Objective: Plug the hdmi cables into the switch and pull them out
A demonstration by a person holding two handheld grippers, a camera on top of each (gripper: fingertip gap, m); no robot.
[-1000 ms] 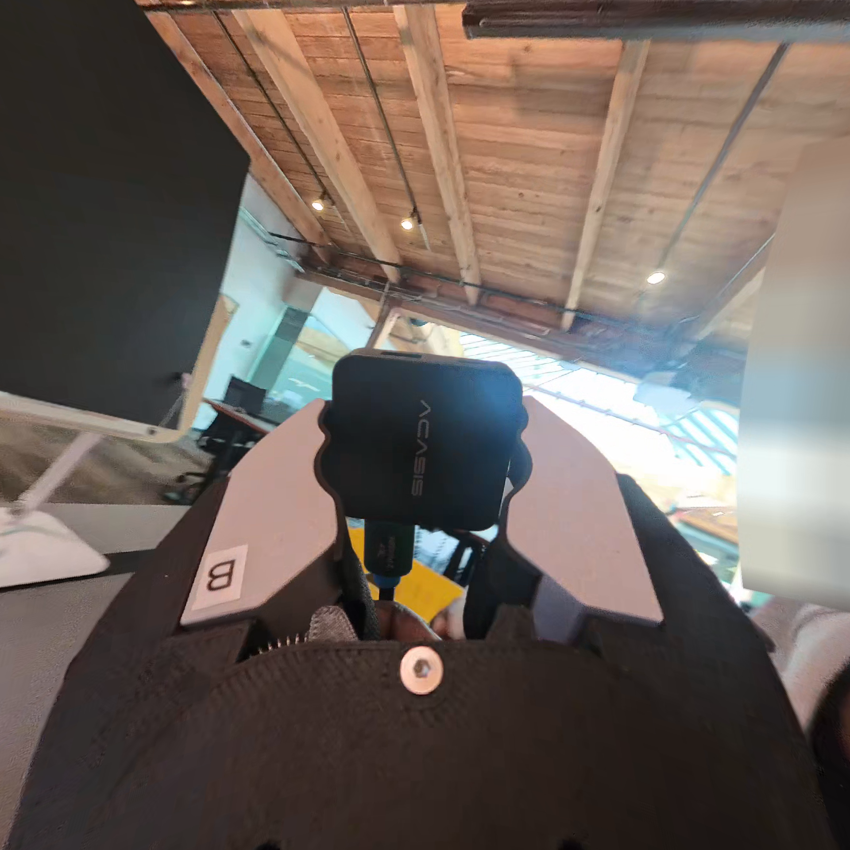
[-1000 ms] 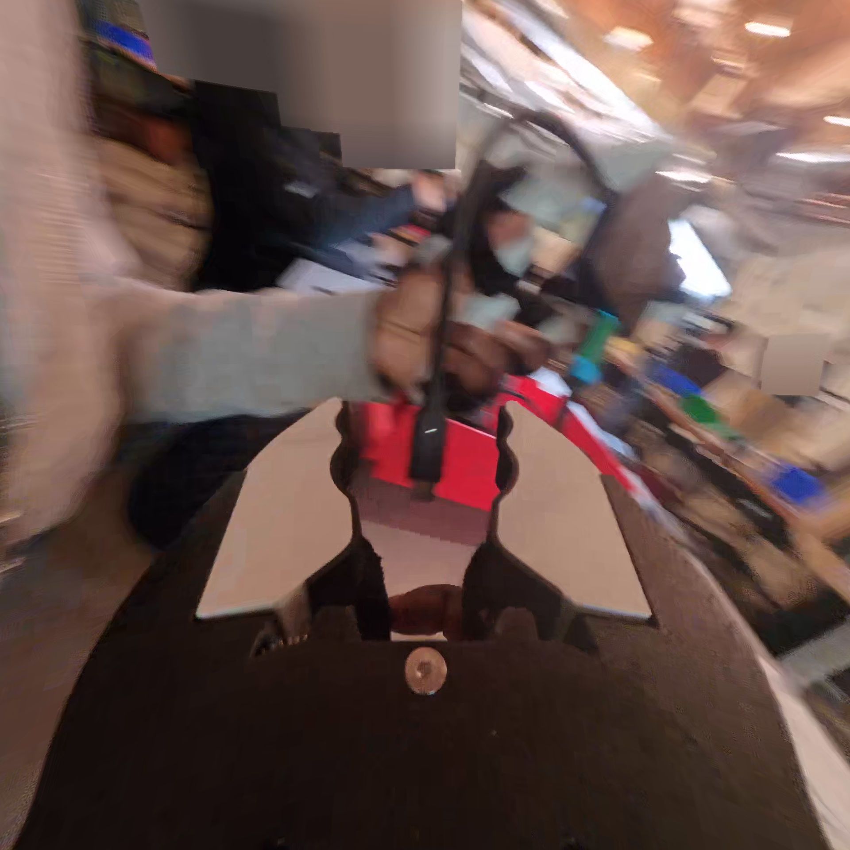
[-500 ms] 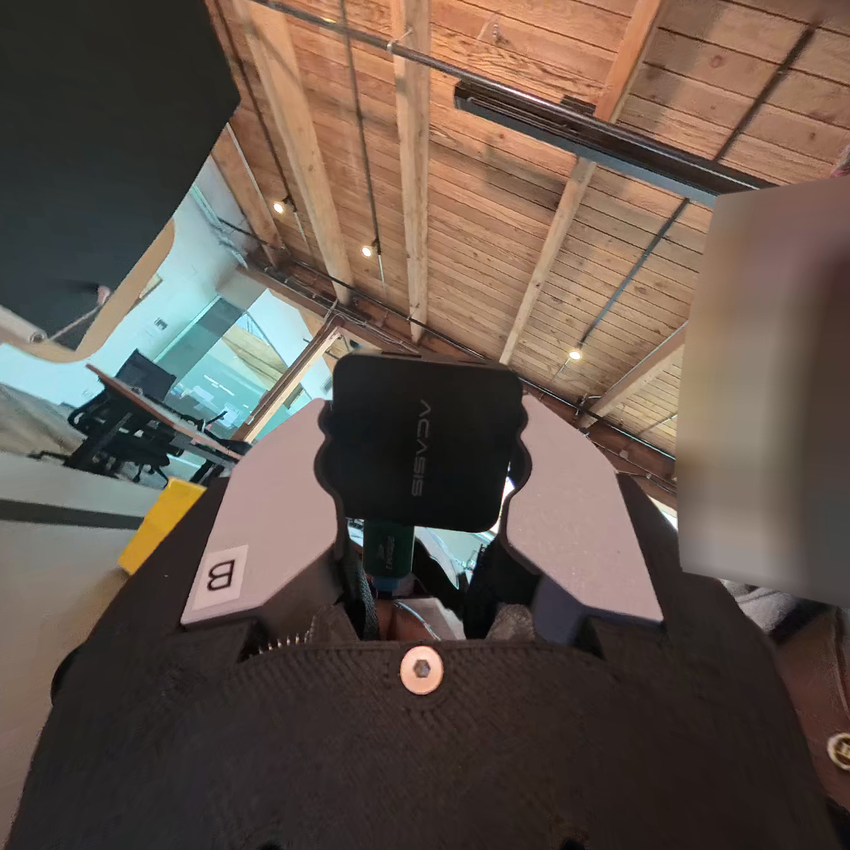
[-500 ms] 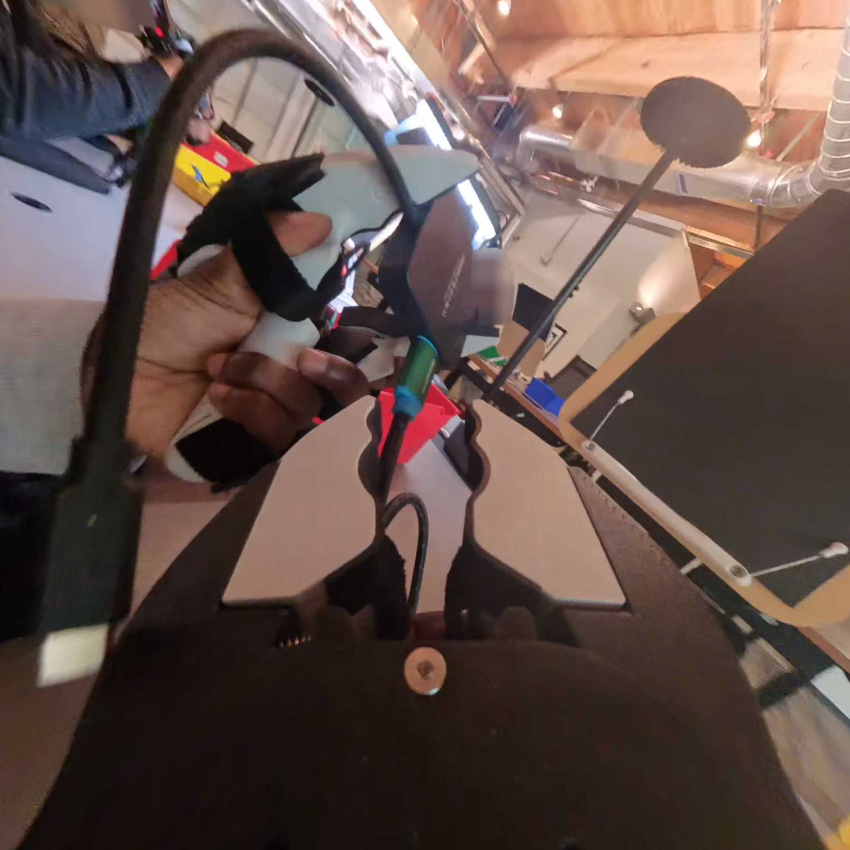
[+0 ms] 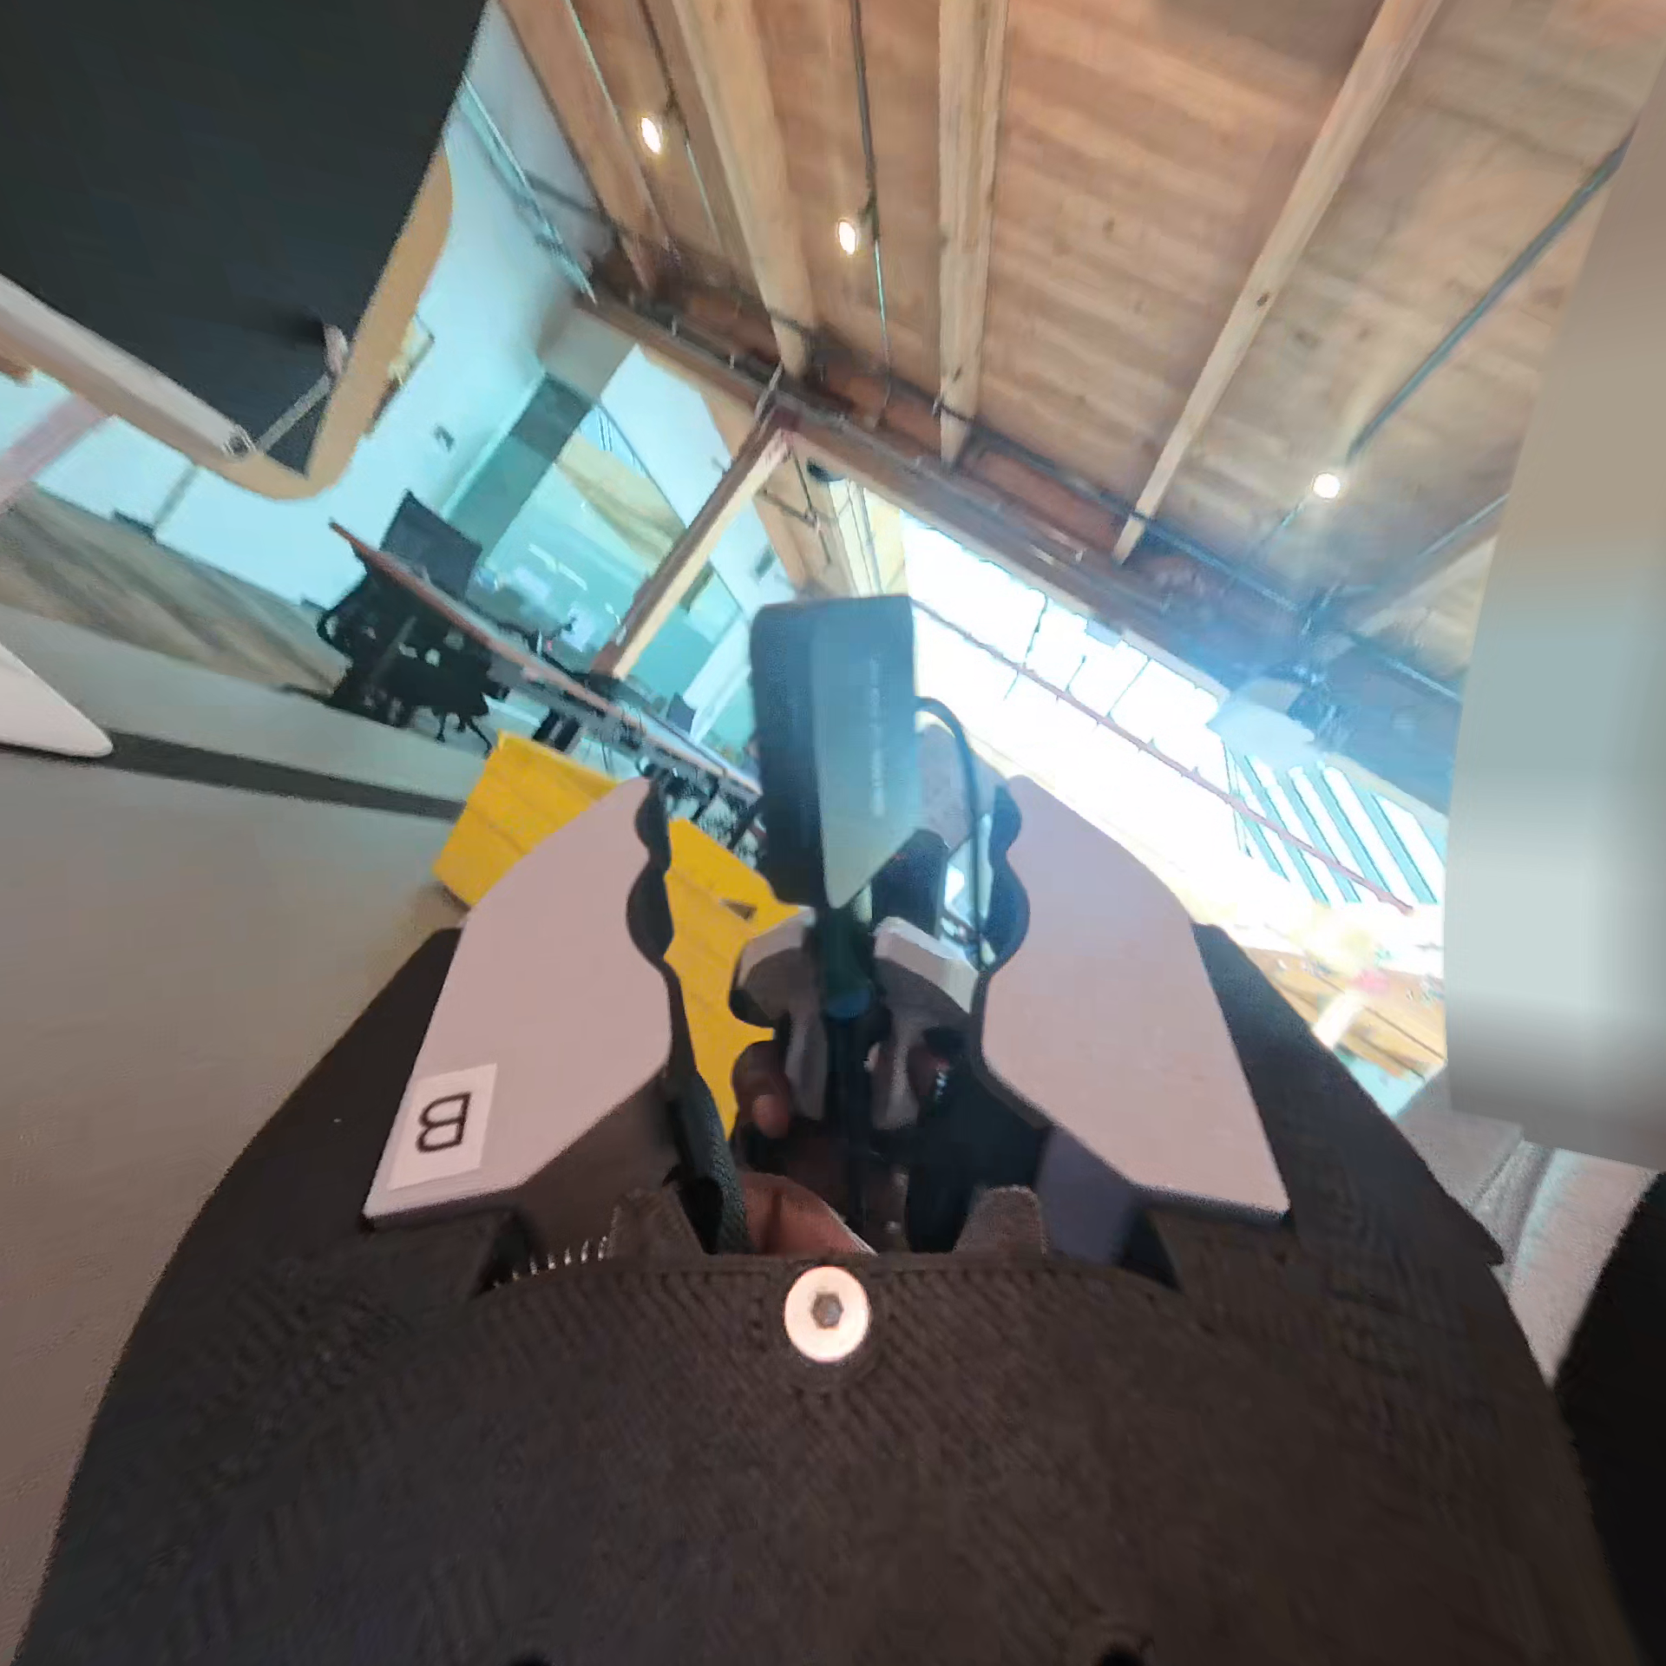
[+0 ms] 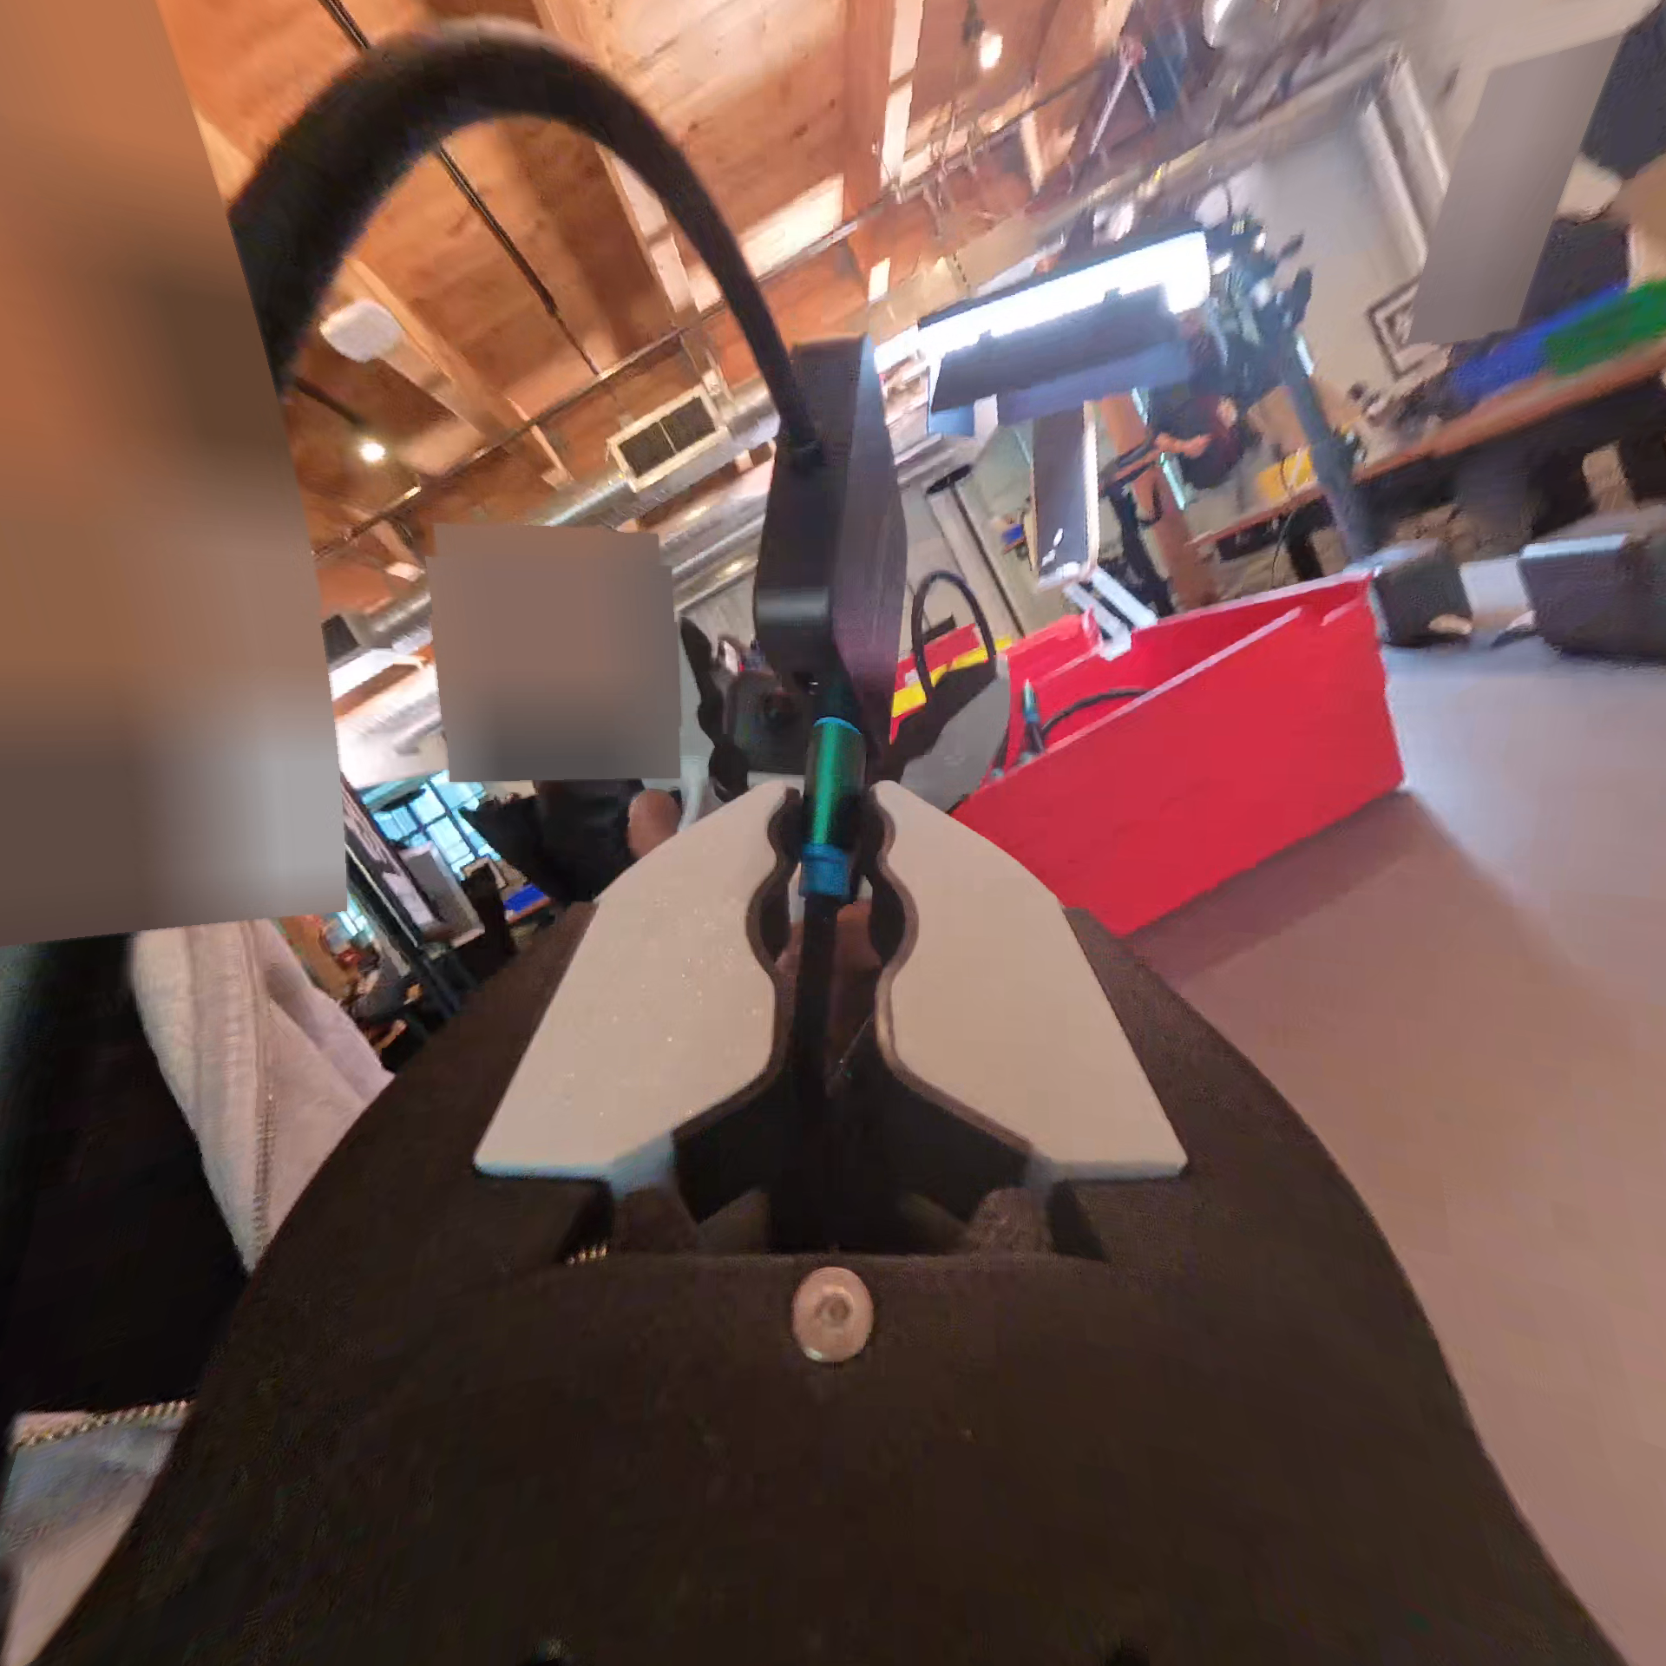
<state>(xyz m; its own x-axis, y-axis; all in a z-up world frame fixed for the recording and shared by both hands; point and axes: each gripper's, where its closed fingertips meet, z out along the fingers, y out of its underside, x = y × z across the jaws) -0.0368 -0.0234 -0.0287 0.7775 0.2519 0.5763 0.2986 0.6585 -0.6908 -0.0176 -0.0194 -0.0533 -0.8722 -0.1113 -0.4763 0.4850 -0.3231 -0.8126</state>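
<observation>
Right wrist view: right gripper pinching green plug; red bin holds cables; left gripper spread.

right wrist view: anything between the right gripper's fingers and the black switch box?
Only the green-and-blue metal cable plug. The right gripper is clamped on it, and its far end meets the black switch box above. No gap shows in the right wrist view.
</observation>
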